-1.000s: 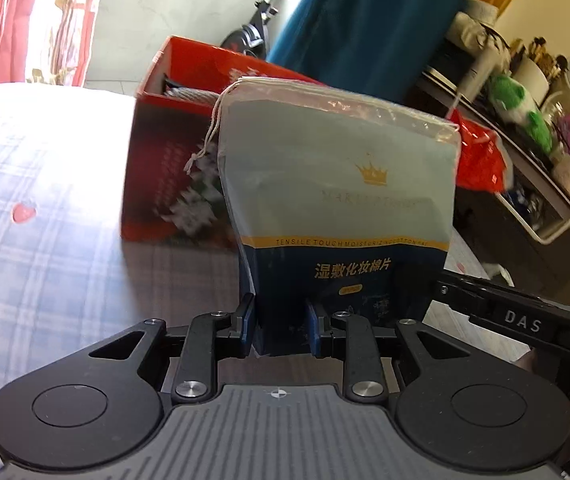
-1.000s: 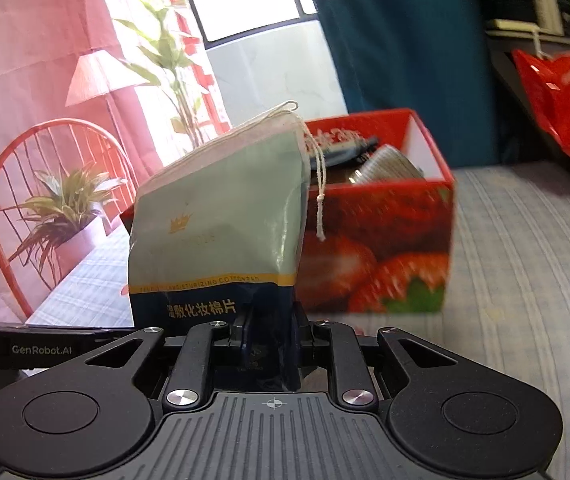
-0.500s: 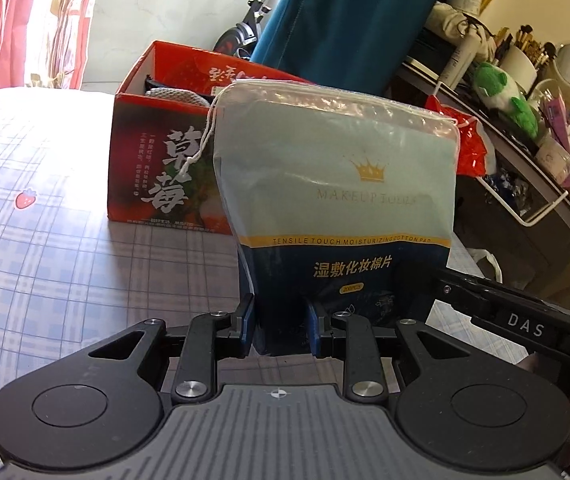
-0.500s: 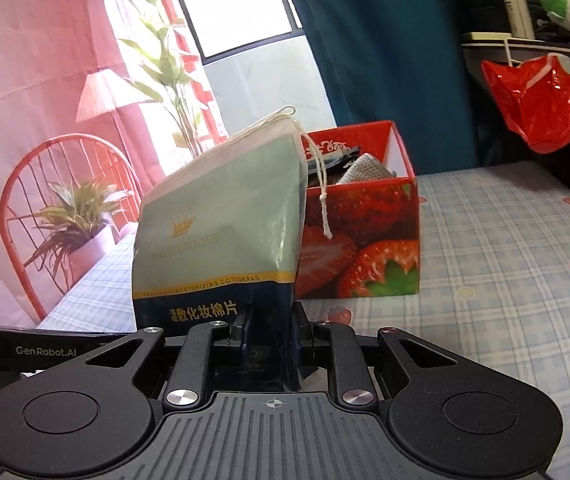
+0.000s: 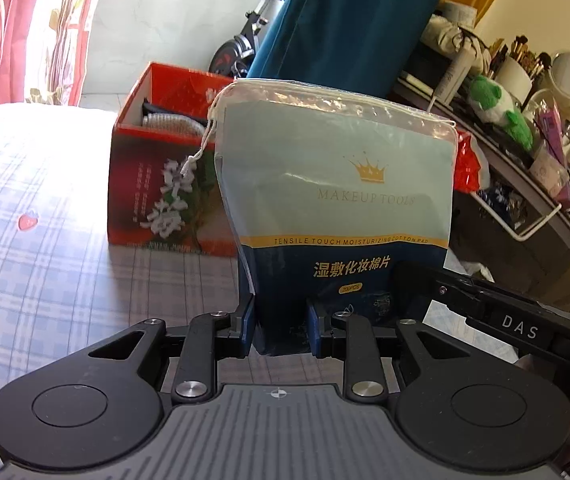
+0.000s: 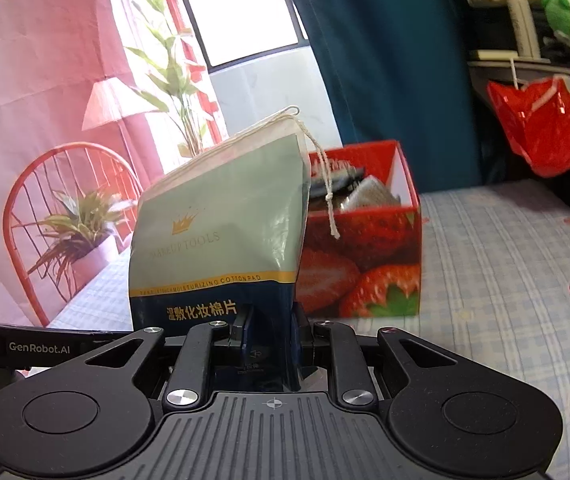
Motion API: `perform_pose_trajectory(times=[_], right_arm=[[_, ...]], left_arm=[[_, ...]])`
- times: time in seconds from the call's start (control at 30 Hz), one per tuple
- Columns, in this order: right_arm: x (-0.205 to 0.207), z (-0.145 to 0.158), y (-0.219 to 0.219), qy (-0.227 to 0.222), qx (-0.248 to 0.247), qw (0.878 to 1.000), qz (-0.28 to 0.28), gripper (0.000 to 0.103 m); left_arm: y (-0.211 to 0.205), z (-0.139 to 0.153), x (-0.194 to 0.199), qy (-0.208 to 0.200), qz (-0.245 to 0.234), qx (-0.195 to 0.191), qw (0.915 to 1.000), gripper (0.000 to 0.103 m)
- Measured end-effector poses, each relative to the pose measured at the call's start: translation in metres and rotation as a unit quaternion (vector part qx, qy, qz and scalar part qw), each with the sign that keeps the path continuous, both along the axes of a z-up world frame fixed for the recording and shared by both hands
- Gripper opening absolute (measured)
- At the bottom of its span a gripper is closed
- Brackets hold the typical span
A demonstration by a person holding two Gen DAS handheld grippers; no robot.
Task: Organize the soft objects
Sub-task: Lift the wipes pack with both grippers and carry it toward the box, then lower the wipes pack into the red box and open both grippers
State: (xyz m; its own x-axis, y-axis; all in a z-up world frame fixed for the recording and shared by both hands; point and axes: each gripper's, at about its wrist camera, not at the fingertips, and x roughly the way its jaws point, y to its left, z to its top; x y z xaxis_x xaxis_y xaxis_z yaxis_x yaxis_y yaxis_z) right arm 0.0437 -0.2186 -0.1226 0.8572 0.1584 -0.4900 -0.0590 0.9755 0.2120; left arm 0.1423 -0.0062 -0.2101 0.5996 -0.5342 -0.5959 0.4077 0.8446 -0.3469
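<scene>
Left wrist: cotton-pad bag (image 5: pixel 337 184) upright, drawstring-end up.

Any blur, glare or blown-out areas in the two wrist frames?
Left wrist: the white lettering on the red strawberry-print cardboard box is smeared, while the blue-and-teal cotton-pad pouch reads sharp; sunlight washes out the far checked tablecloth. Right wrist: the window is blown out white, and the pouch face is in shade.

Glossy plastic cotton-pad bag (image 5: pixel 337 184), glossy printed cardboard box (image 6: pixel 369 252), matt checked cloth cover (image 6: pixel 505 264).
</scene>
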Motion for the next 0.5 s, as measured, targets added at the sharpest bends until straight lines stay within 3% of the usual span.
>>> perform_pose_trajectory(times=[0.23,0.5], right_arm=[[0.021,0.018,0.002,-0.026,-0.007,1.0,0.006,0.017],[0.086,0.052,-0.004,-0.048,0.0,0.999,-0.002,0.017]], left_arm=[[-0.001,0.022,0.023,-0.02,0.0,0.002,0.9998,0.028],[-0.007,0.058,0.076,-0.052,0.009,0.002,0.9986,0.028]])
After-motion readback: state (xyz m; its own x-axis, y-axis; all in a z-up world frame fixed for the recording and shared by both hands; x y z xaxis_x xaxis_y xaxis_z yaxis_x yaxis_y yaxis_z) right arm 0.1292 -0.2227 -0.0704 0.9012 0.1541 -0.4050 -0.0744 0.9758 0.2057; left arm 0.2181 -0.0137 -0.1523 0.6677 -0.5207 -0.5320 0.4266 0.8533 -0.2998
